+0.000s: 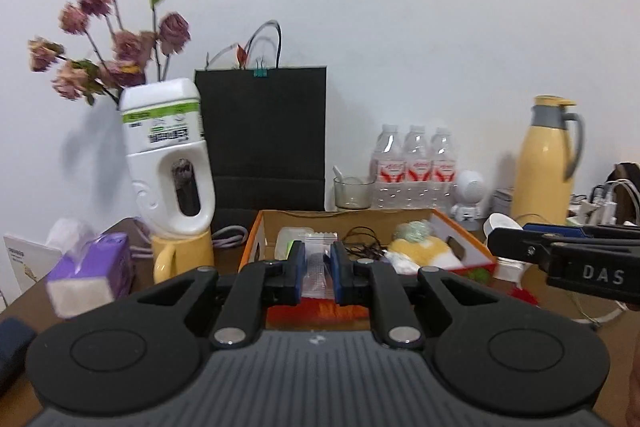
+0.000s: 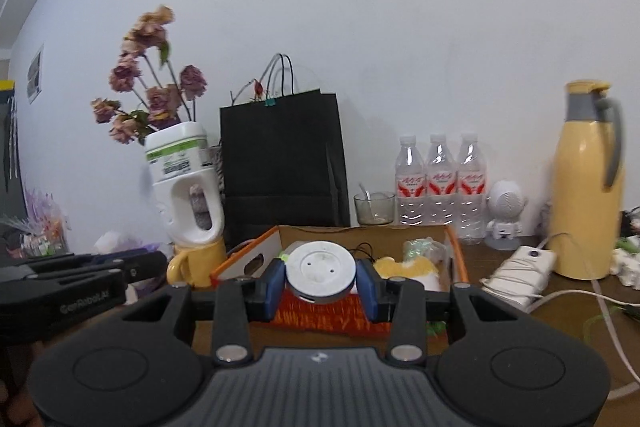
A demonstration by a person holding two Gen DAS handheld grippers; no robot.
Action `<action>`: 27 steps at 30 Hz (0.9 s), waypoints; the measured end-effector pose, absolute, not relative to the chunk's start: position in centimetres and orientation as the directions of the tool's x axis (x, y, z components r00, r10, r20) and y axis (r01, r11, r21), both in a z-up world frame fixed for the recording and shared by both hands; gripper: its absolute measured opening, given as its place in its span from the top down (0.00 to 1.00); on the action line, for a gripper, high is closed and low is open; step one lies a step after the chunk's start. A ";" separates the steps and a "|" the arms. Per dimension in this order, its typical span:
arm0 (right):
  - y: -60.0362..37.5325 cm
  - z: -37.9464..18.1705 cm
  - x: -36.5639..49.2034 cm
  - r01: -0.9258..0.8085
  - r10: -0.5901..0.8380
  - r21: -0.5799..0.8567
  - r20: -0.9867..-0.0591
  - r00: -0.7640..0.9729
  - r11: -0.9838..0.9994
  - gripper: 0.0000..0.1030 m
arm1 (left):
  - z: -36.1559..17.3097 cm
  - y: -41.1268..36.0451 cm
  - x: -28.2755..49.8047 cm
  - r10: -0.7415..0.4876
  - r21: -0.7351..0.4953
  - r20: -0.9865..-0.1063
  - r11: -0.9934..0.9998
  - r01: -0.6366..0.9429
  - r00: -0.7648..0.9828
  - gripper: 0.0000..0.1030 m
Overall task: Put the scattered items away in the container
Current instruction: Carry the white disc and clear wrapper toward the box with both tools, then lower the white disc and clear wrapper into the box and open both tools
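An open cardboard box with orange sides (image 1: 256, 239) (image 2: 248, 259) stands in front of both grippers. It holds a yellow-and-white plush item (image 1: 420, 251) (image 2: 404, 267), a black cable (image 1: 364, 239) and a clear plastic case (image 1: 292, 235). My left gripper (image 1: 318, 269) is shut on a small clear plastic packet (image 1: 318, 263), held just before the box's near wall. My right gripper (image 2: 322, 281) is shut on a round white disc (image 2: 320, 273), held over the box's near edge. The right gripper's body (image 1: 580, 263) shows at the right of the left wrist view, and the left gripper's body (image 2: 72, 287) at the left of the right wrist view.
Behind the box stand a black paper bag (image 1: 264, 135), a white jug of dried flowers (image 1: 172, 163) on a yellow mug (image 1: 180, 259), a glass cup (image 1: 352, 191), three water bottles (image 1: 416, 167) and a yellow thermos (image 2: 588, 187). A purple tissue pack (image 1: 96, 267) lies left; a white power bank with cables (image 2: 520, 271) lies right.
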State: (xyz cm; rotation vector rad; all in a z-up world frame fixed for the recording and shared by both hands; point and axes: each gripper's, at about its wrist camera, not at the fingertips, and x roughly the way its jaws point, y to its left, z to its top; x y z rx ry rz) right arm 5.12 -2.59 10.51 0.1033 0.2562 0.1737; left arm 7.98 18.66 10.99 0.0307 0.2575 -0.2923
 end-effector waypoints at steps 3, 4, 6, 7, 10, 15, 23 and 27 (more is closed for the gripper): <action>-2.8 11.2 10.2 -0.188 0.229 0.154 -0.318 0.920 0.970 0.63 | 11.9 18.3 13.2 -0.295 -0.067 -0.333 0.955 0.290 0.895 0.86; -2.8 11.5 11.9 -0.196 0.243 0.166 -0.342 0.908 0.966 0.63 | 12.2 18.2 15.1 -0.294 -0.082 -0.364 0.955 0.283 0.884 0.86; -2.9 12.0 15.4 -0.194 0.252 0.184 -0.387 0.887 0.964 0.63 | 12.7 17.8 18.8 -0.300 -0.085 -0.433 0.952 0.293 0.850 0.86; -2.8 12.3 17.0 -0.190 0.249 0.180 -0.409 0.878 0.965 0.63 | 12.8 17.5 21.0 -0.292 -0.091 -0.486 0.954 0.284 0.824 0.86; -2.6 12.8 22.3 -0.188 0.250 0.171 -0.503 0.828 0.967 0.63 | 12.4 17.3 26.6 -0.317 -0.136 -0.620 0.944 0.300 0.718 0.86; -2.1 10.9 31.3 -0.193 0.323 0.261 -0.708 0.628 0.946 0.63 | 9.9 16.2 33.1 -0.274 -0.132 -0.776 0.951 0.278 0.568 0.86; -0.2 6.4 38.1 -0.135 0.240 0.202 -0.877 0.417 0.970 0.63 | 6.1 13.9 36.9 -0.120 0.008 -0.906 0.954 0.299 0.405 0.81; -1.0 5.9 38.7 -0.099 0.255 0.235 -0.889 0.380 0.967 0.62 | 7.1 14.5 37.5 -0.152 -0.036 -0.907 0.957 0.287 0.392 0.53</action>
